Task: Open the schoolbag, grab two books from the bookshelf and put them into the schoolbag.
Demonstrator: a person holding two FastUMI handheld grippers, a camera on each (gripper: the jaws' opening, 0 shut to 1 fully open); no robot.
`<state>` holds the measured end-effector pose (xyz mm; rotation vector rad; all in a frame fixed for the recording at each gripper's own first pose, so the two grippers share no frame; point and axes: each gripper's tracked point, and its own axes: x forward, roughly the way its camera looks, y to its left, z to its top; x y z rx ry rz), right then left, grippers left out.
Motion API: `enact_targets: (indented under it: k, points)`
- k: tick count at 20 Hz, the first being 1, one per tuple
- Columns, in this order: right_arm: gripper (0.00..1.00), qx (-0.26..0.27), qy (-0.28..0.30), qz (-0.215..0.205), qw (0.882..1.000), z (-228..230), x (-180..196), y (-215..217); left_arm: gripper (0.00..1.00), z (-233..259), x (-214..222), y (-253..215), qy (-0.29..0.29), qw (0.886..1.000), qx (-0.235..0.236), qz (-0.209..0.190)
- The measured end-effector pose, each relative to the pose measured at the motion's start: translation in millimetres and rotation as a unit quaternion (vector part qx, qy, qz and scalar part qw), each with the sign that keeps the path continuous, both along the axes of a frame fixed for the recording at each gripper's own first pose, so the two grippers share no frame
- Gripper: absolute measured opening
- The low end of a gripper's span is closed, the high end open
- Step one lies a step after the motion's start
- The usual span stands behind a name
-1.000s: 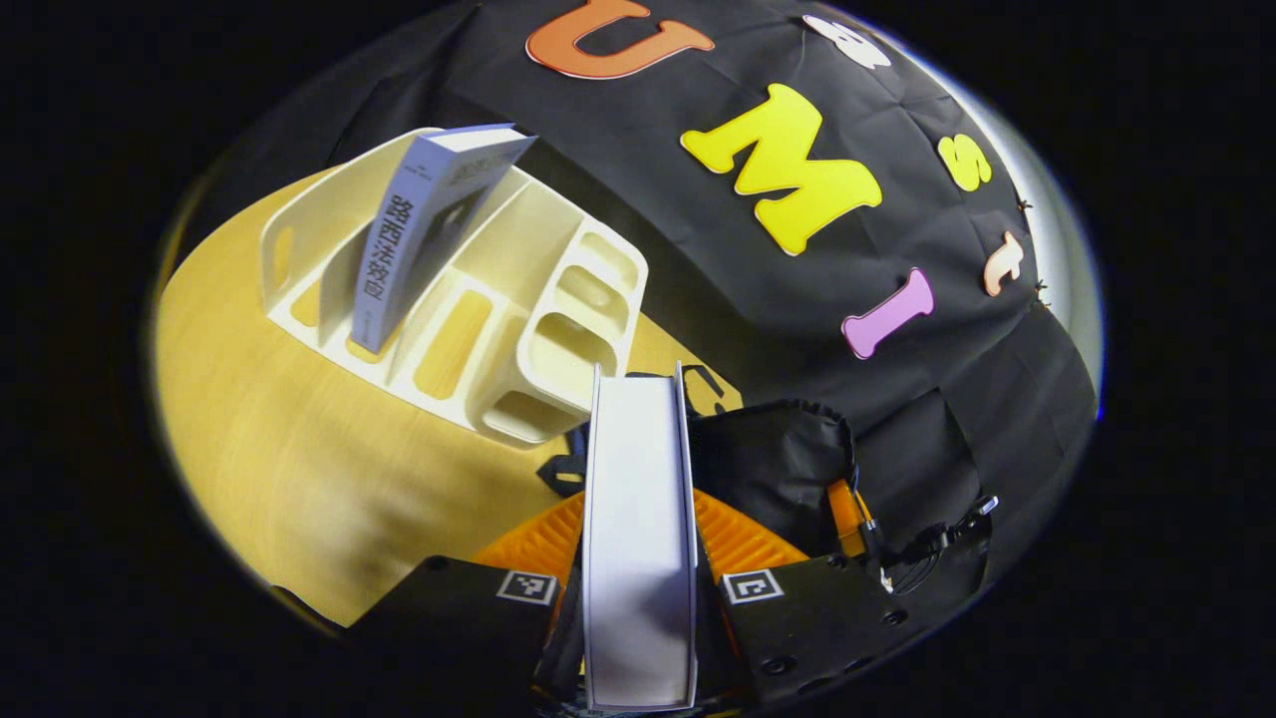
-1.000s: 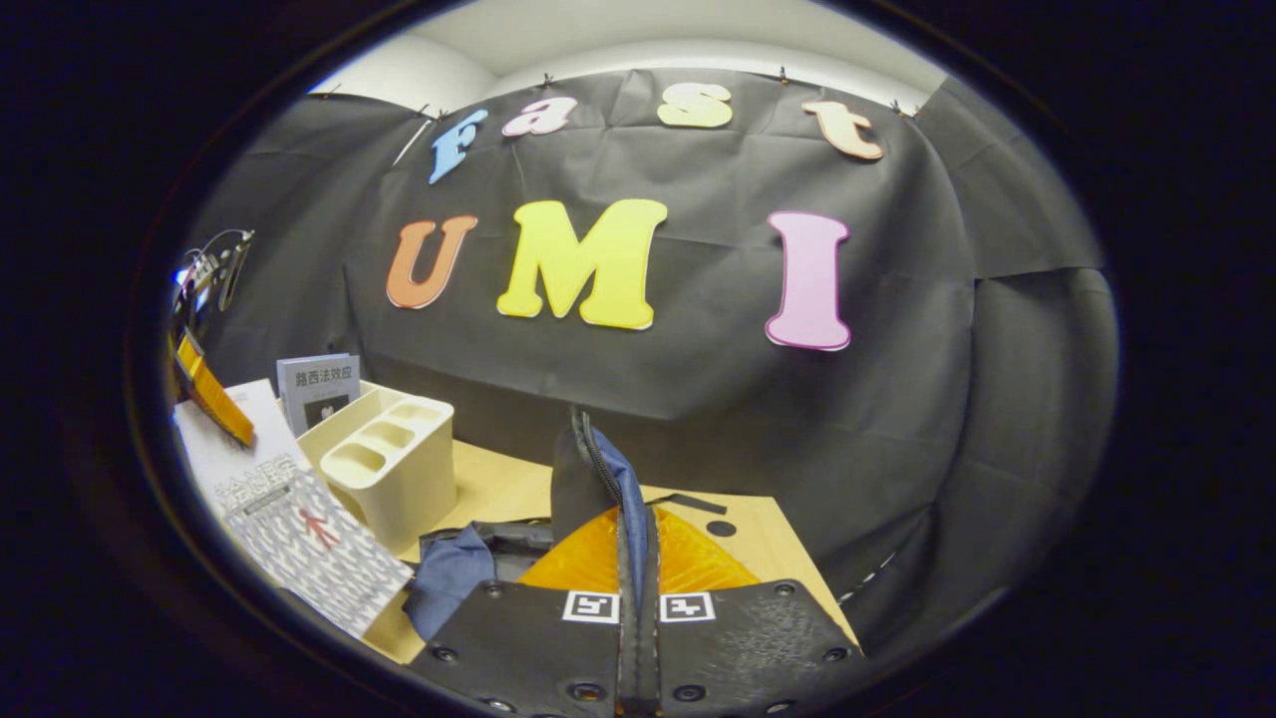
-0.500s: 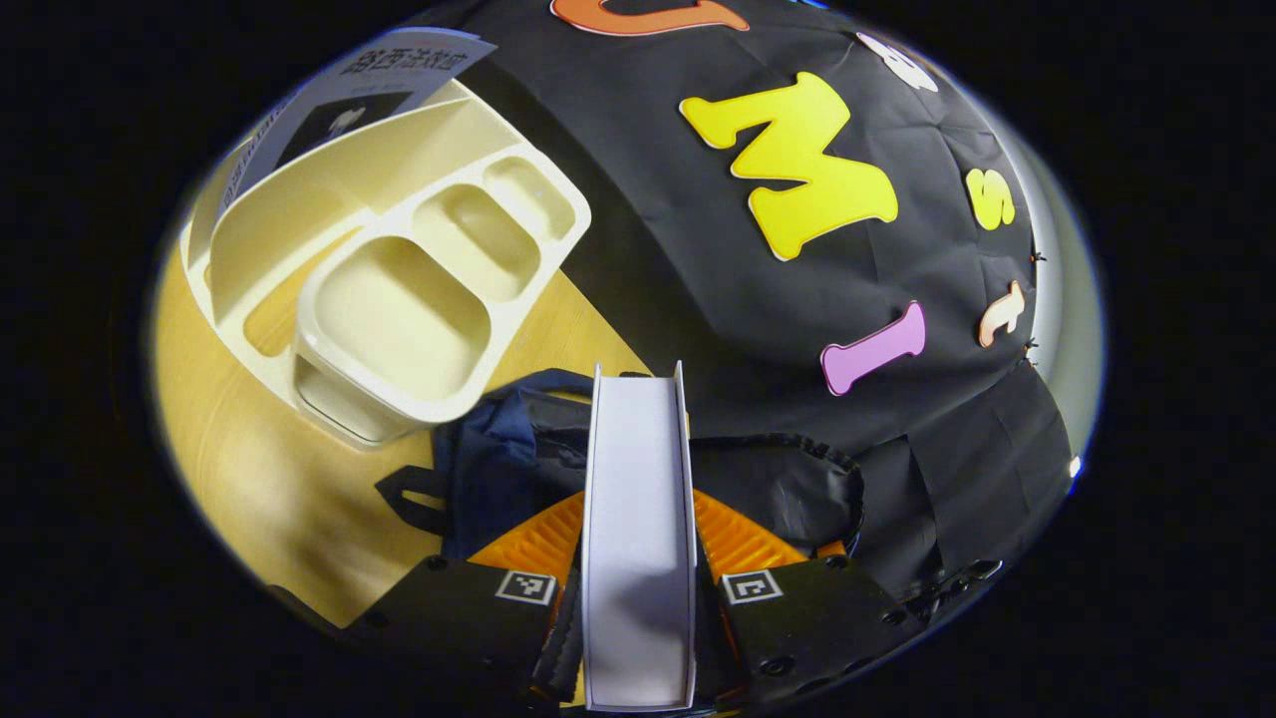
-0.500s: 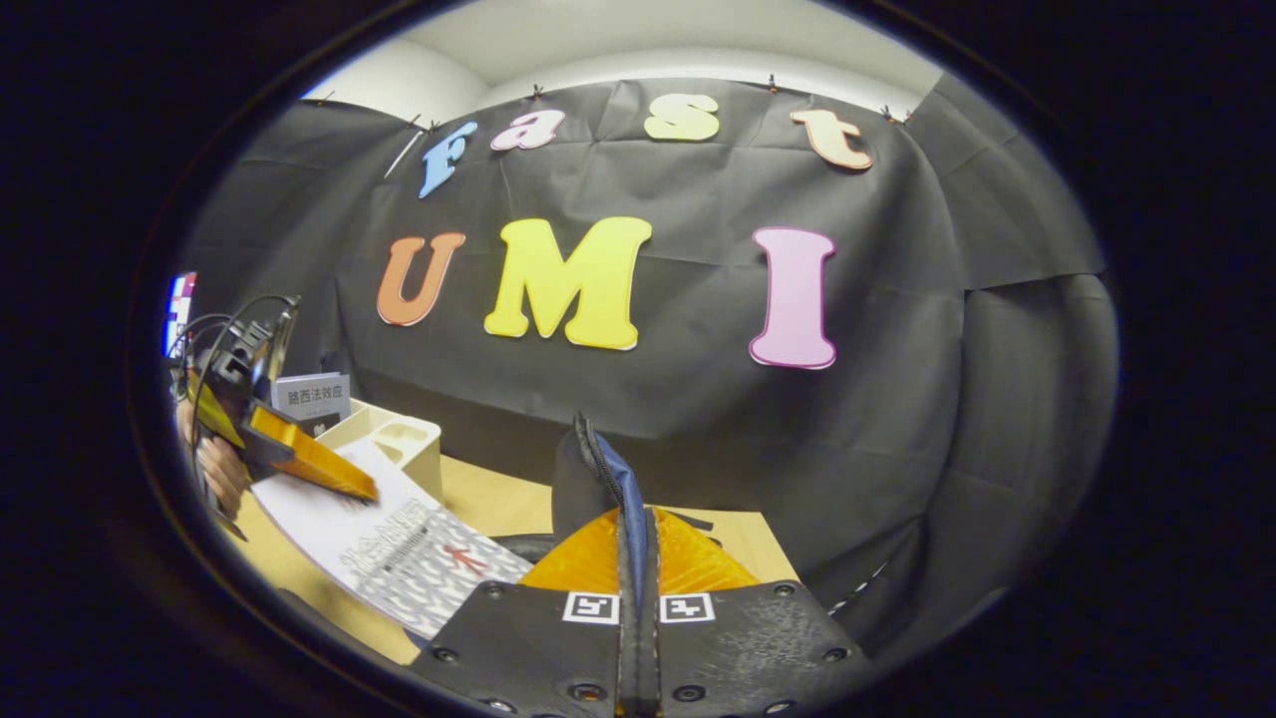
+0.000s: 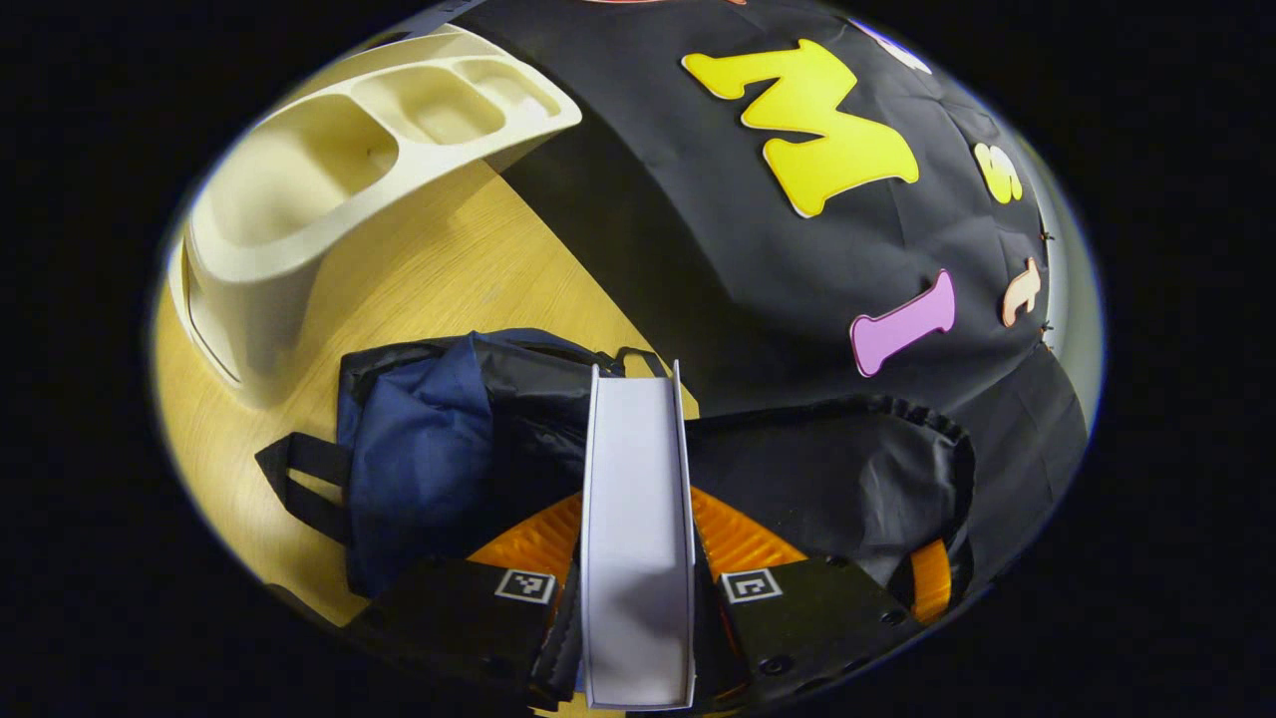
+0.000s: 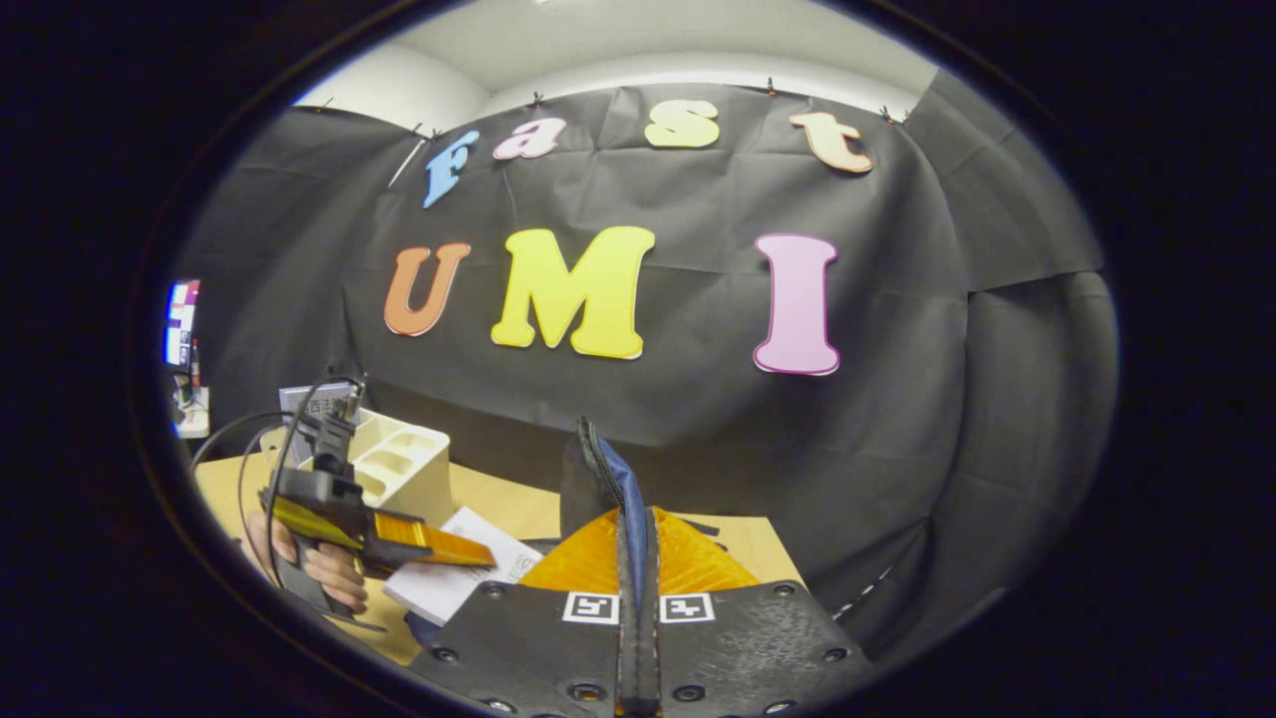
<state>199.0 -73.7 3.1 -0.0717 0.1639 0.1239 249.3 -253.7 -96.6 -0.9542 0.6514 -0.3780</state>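
My left gripper is clamped on the book, edge-on, its far end over the schoolbag, which lies by the bookshelf toward the table's back edge. My right gripper pinches the bag's limp zipper flap upright. The book looks stiff and fairly light; I judge a mid-cover grip best.

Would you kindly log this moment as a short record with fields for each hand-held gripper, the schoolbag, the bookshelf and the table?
left hand-held gripper: shut on a white book, its edge facing the camera, over the schoolbag
right hand-held gripper: shut on the schoolbag's zipped flap, lifting it upright
schoolbag: dark blue and black, lying on the table, mouth held open
bookshelf: cream, divided compartments, standing beside the schoolbag; one grey book in it
table: light wood
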Motion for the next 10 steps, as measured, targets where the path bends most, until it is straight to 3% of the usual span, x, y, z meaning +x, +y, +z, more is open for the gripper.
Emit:
enact_targets:
  k: [4,10]
  points:
    - [0.00,-0.013,-0.012,0.004,1.000,6,2,0,0.46,-7,-3,-18,-0.037,0.999,-0.004,0.021]
    - [0.00,-0.009,-0.024,0.011,1.000,16,-3,7,0.47,-28,5,-64,-0.020,0.998,-0.040,0.044]
